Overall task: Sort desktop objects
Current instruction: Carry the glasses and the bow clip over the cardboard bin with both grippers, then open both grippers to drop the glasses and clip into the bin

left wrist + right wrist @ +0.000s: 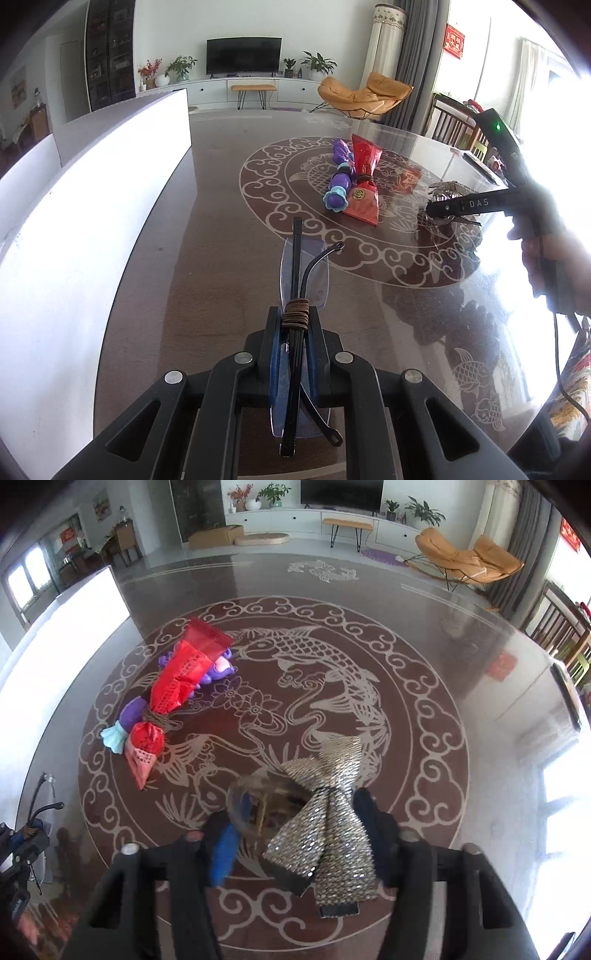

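Two claws, two loads, so I judge the pick-up step done on both sides and the carry-off next. My left claw (pixel 294 325) is pressed together on a folded pair of glasses (pixel 299 273) bound with a brown band (pixel 295 314); the lenses and one curled temple stick out ahead of the fingertips, above the table (pixel 207 221). My right claw (pixel 295 834) has a sequinned bow hair clip (pixel 325 812) between its fingers (pixel 223 853); blur hides whether the pads truly press it, so I cannot tell if that one is pinching. Well ahead of both claws lie a red packet (pixel 364 184) and a purple toy (pixel 338 181), side by side and touching, not yet sorted. Next I need a place for each load; a white box wall (pixel 92 192) stands to my left claw's left, and may be it. Readable writing: "DAS" on the right claw's arm; the packet's print is too small.
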Tool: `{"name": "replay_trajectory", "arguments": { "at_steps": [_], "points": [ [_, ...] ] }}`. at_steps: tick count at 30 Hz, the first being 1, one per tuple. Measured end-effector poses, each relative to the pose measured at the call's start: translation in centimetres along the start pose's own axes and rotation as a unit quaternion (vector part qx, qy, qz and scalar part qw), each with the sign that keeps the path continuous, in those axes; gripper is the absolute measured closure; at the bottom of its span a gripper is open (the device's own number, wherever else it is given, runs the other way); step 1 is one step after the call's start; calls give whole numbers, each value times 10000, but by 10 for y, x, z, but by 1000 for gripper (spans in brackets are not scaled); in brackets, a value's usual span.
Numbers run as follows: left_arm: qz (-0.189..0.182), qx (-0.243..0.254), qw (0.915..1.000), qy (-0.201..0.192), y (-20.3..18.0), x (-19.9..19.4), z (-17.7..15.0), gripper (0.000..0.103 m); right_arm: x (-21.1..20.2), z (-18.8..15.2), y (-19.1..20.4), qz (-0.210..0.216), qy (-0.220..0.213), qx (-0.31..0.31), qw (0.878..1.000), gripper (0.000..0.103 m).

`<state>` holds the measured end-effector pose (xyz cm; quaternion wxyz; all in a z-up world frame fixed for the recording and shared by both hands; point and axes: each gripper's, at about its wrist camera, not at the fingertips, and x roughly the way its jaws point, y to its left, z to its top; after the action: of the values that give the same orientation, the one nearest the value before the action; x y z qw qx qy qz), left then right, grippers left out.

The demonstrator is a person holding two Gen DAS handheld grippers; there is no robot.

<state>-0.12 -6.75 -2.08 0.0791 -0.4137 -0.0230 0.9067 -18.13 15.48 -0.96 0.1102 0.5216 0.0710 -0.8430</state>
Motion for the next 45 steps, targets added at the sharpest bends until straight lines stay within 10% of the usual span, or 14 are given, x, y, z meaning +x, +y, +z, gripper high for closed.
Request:
{"name": "replay_trajectory", "arguments": {
  "at_steps": [8,16,27,30,33,36,45],
  "points": [
    [-699,-703,9935,-564,28,-54,21,91,-70,-15,-9,528,-537,102,9971,54],
    [-317,-1420,9812,-1272,140,-150,49,91,-159,28,168,2119,-1355,-941,9633,54],
    [1377,-2091,9680,143,315,-128,10,90,-118,5,416,2991,-665,-2279,9242,54],
    [1614,-2297,9578,618,328,-114,-12,66,-97,-13,445,2710,-267,-2650,9250,44],
    [1625,-2149,9618,489,320,-122,-18,40,-96,-27,455,2545,-261,-2966,9201,7],
    [2154,-1971,9560,296,306,-135,-14,7,-109,-34,450,2474,-522,-3140,9151,3],
    [2121,-2313,9488,-358,283,-158,-12,7,-154,-32,370,2481,-1562,-2698,9172,1]
  ]
}}
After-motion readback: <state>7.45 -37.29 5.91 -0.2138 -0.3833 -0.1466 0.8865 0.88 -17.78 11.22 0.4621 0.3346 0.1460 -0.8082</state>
